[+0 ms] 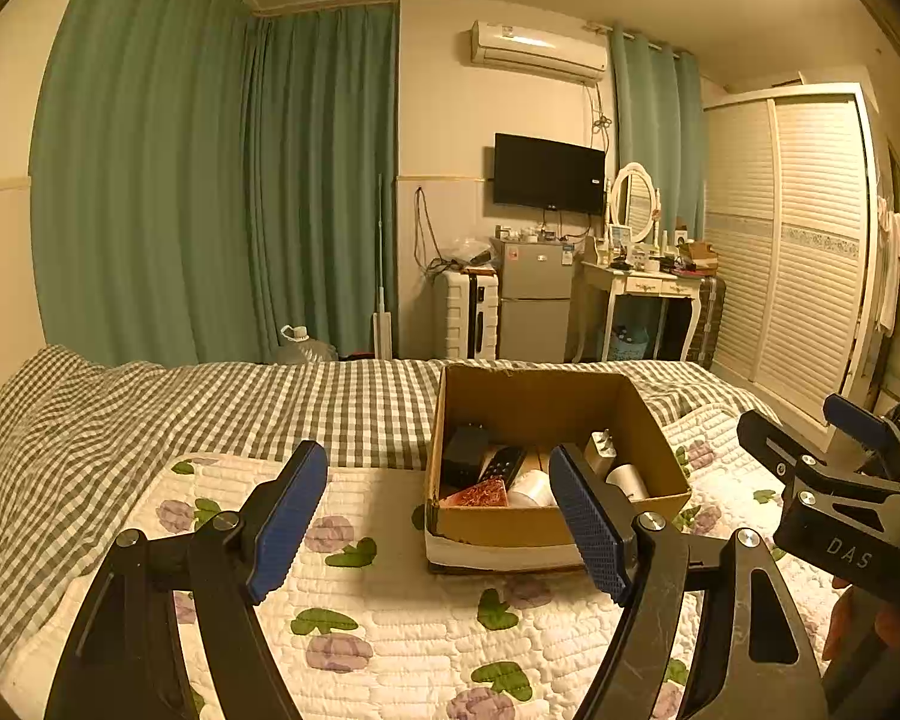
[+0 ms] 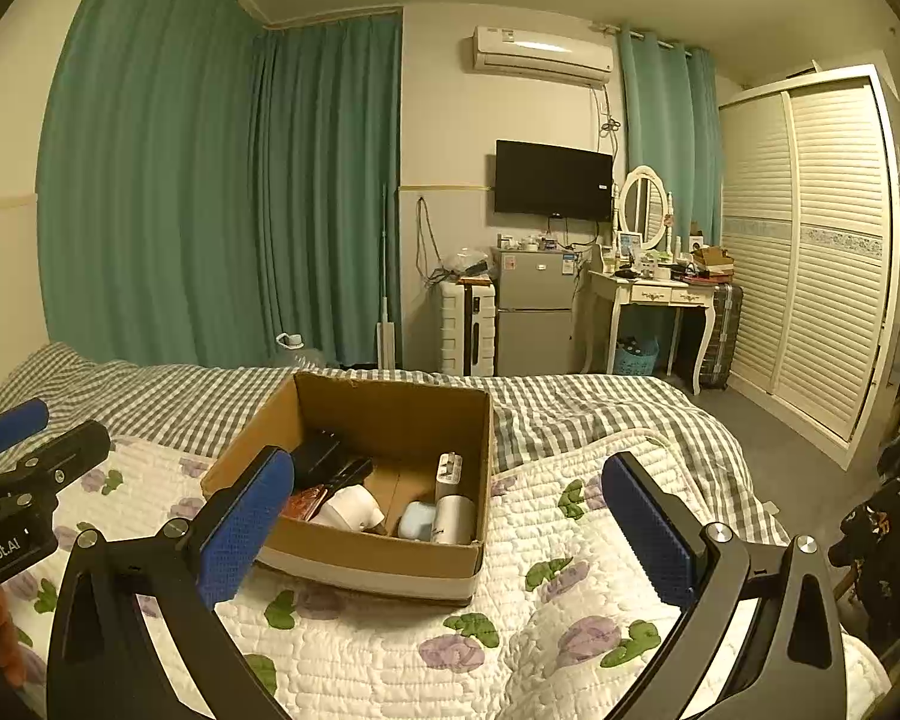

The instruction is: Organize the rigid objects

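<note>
Left wrist view: left gripper and right gripper jaws released, empty, hovering before cardboard box on bed. Step: judged items already boxed. Next: likely withdrawal or tidying contents.

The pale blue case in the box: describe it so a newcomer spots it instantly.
On the floral quilt sits an open brown cardboard box. In its near right corner, left of the white upright cylinder, lies the small pale blue rounded case. It is the only blue item inside.
</note>
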A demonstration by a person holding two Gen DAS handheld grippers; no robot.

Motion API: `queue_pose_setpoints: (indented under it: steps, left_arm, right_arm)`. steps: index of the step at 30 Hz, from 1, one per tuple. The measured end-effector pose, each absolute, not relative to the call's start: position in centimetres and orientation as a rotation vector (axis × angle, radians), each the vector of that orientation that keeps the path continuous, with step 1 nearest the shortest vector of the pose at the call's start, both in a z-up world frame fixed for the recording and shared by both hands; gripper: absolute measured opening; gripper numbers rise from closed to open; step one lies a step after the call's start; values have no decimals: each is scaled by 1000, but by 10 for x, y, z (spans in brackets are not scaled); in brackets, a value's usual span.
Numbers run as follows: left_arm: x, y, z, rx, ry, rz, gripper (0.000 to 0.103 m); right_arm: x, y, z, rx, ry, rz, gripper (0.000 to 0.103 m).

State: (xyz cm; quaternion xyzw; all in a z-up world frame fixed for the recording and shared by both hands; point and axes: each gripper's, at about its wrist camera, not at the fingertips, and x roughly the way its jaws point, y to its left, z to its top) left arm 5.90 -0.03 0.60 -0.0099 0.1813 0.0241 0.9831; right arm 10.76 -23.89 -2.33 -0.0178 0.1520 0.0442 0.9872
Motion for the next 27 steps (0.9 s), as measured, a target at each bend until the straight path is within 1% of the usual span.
queue_pose_setpoints:
  steps: [27]
  left_arm:
    - [61, 6, 3, -28, 379, 40, 79]
  right_arm:
    - [110, -239, -23, -34, 319, 77, 103]
